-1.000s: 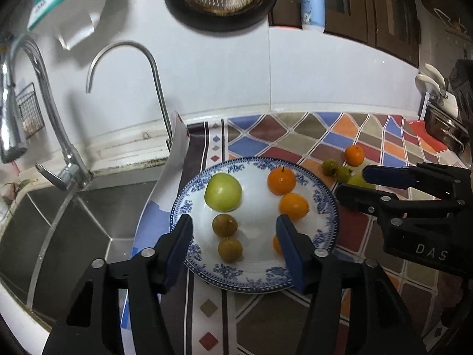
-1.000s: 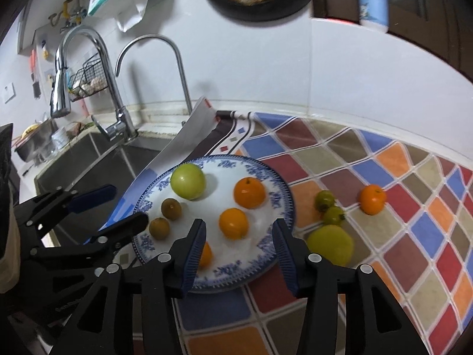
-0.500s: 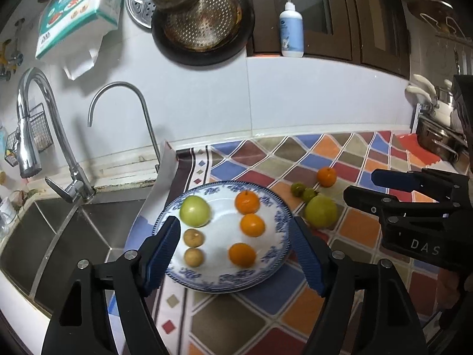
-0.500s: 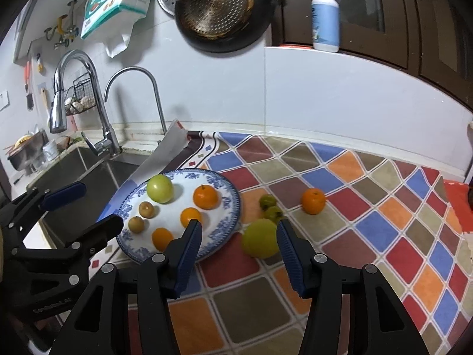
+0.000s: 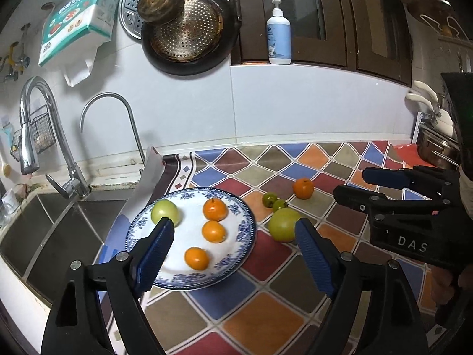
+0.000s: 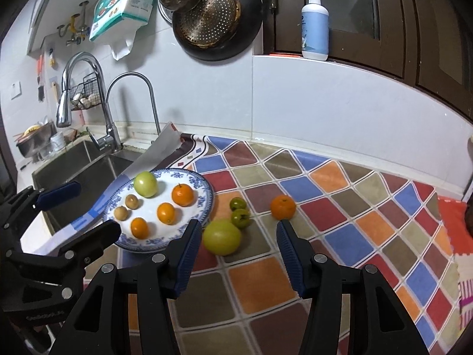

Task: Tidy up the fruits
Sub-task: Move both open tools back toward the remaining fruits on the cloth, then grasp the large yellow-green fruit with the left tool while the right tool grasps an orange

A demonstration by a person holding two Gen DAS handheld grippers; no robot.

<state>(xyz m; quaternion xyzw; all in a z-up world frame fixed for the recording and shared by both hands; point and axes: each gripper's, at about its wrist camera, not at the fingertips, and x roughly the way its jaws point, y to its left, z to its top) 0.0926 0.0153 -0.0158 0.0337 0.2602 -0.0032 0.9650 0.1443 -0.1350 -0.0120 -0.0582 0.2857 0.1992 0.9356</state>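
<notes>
A blue-rimmed white plate (image 5: 247,230) (image 6: 207,190) holds a green apple (image 6: 145,184), three oranges (image 6: 166,213) and two small brown fruits (image 6: 131,201). The left finger hides the brown fruits in the left wrist view. To the plate's right on the counter lie a large green apple (image 5: 283,227) (image 6: 221,236), two small green fruits (image 5: 269,198) (image 6: 241,217) and one orange (image 5: 303,188) (image 6: 283,207). My left gripper (image 5: 233,222) hovers short of the plate, jaws opening, nothing between them. My right gripper (image 6: 239,224) stands open and empty just before the large apple.
A steel sink (image 5: 44,230) with two faucets (image 5: 63,148) lies left of the plate, with paper (image 6: 165,145) curling over its edge. A patterned mat (image 6: 340,207) covers the counter. Pans (image 5: 189,29) hang on the wall; a pump bottle (image 5: 278,34) sits on the ledge, and pots (image 5: 437,148) at far right.
Both grippers have drawn back and risen away from the plate, so it looks smaller. The left jaws have spread much wider; the right jaws a little wider.
</notes>
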